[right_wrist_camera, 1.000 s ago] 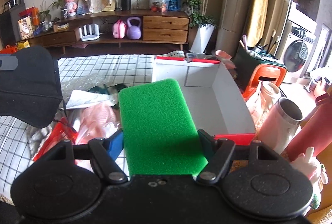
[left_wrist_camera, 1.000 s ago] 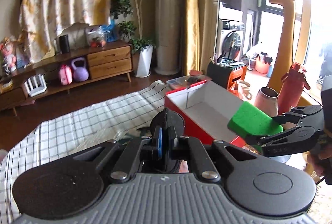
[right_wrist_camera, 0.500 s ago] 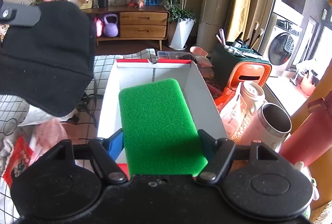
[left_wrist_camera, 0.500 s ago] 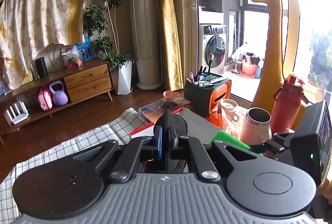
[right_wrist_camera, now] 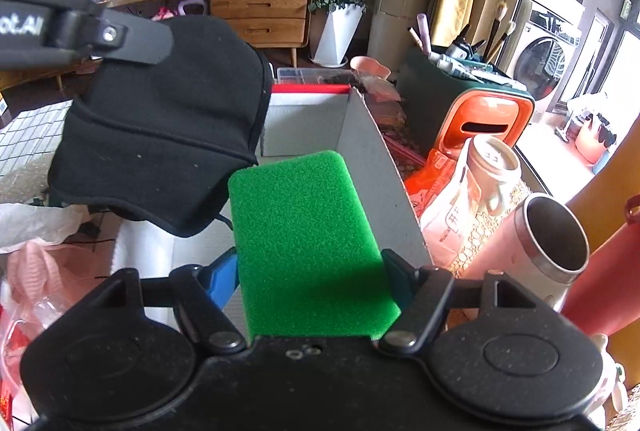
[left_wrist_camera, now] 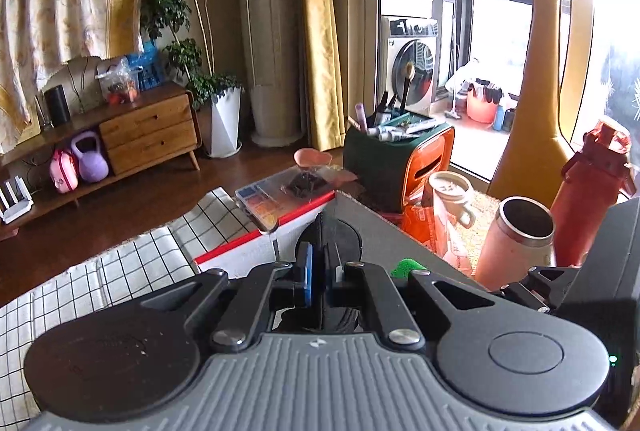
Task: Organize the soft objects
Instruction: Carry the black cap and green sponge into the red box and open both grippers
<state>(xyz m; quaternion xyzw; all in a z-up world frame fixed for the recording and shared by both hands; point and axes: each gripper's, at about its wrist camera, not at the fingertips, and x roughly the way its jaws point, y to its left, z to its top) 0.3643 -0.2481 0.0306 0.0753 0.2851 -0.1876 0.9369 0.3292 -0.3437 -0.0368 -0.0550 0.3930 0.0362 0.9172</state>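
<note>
My left gripper (left_wrist_camera: 320,271) is shut on a black fabric cap (left_wrist_camera: 344,231), which I see edge-on between the fingers. In the right wrist view the cap (right_wrist_camera: 168,119) hangs from the left gripper (right_wrist_camera: 136,43) over the left side of a white box with a red rim (right_wrist_camera: 372,159). My right gripper (right_wrist_camera: 310,271) is shut on a green sponge (right_wrist_camera: 300,223), held flat above the inside of the box. In the left wrist view only a corner of the sponge (left_wrist_camera: 408,266) shows, beside the box wall (left_wrist_camera: 380,227).
A pink steel cup (right_wrist_camera: 552,243), a red bottle (left_wrist_camera: 592,191) and an orange-and-green brush holder (left_wrist_camera: 400,159) stand close to the box's right side. A clear plastic case (left_wrist_camera: 288,191) lies behind it. Pink bags and wrappers (right_wrist_camera: 40,271) lie at its left on a checked cloth (left_wrist_camera: 120,271).
Both grippers have moved toward the box and sunk a little. The black cap has swung from the far left to over the box's left side. The sponge now hangs over the box interior.
</note>
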